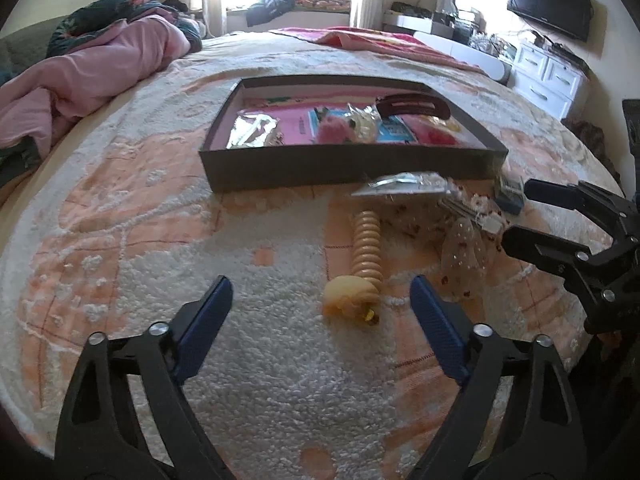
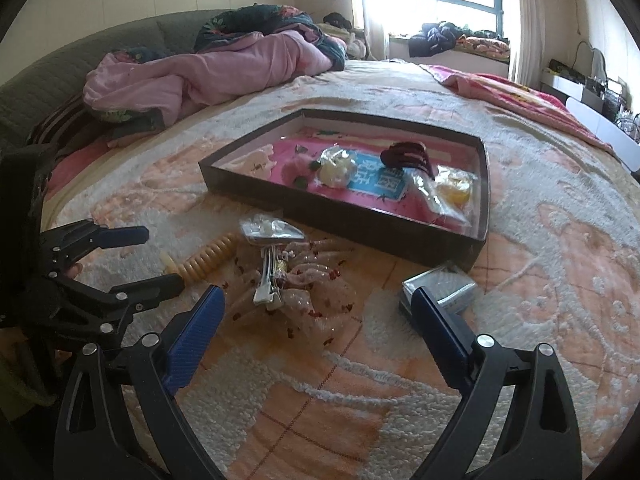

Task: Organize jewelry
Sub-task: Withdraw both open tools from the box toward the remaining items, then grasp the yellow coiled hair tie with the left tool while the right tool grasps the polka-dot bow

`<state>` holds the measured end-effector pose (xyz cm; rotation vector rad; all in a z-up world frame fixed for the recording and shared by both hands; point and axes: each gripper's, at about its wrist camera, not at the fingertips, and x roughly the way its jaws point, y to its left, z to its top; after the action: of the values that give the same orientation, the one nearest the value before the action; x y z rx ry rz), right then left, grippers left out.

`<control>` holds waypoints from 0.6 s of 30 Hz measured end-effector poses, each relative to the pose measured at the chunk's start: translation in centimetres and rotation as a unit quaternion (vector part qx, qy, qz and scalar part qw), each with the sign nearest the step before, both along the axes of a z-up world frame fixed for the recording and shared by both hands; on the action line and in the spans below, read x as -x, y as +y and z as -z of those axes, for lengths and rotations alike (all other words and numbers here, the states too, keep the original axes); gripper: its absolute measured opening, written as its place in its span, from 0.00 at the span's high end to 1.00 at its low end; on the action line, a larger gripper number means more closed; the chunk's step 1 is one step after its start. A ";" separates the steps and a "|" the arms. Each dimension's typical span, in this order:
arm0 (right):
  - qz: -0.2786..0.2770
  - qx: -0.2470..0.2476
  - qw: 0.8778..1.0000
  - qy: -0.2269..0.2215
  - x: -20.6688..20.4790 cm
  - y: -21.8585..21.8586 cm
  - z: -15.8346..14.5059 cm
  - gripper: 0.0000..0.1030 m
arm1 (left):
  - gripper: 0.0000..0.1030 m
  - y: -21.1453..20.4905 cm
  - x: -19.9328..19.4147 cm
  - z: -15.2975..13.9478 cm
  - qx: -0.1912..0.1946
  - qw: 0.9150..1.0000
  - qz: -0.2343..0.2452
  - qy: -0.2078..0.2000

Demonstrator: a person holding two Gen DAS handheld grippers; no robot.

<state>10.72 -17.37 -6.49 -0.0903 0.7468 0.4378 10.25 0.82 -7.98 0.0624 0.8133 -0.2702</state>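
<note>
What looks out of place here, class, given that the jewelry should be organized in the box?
Several pieces lie loose on the bedspread outside the dark box: a cream spiral hair tie, a clear packet, a dotted sheer bow and a small grey case. Nothing looks broken or spilled.

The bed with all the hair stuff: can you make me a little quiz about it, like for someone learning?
1. True or false: the dark hair claw lies inside the box.
2. What lies between the left gripper's open fingers?
A. the yellow coil hair tie
B. the small grey case
C. a spoon
3. Fill in: both grippers, left and right, are ____ and hold nothing.

Key: 1 true. 2 A. 3 open.
</note>
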 end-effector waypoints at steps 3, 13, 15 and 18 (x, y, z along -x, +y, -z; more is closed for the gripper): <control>-0.005 -0.005 1.000 0.011 -0.4 0.0 0.5 0.16 | 0.32 -0.3 -0.2 0.5 -0.002 1.000 0.007 0.007; -0.026 -0.017 0.998 0.048 -1.8 0.9 1.9 0.36 | 0.47 -0.5 -0.7 0.7 0.007 1.000 0.012 0.013; -0.033 -0.016 0.998 0.049 -2.0 1.2 2.0 0.39 | 0.49 -0.3 -0.7 0.7 0.011 1.000 0.011 0.016; -0.040 -0.016 0.998 0.051 -2.2 1.4 2.1 0.45 | 0.53 -0.3 -0.9 0.7 0.012 1.000 0.009 0.017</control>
<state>12.93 -15.94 -8.60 -0.0678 0.8376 0.5332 11.13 0.51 -8.65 0.0425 0.8437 -0.2988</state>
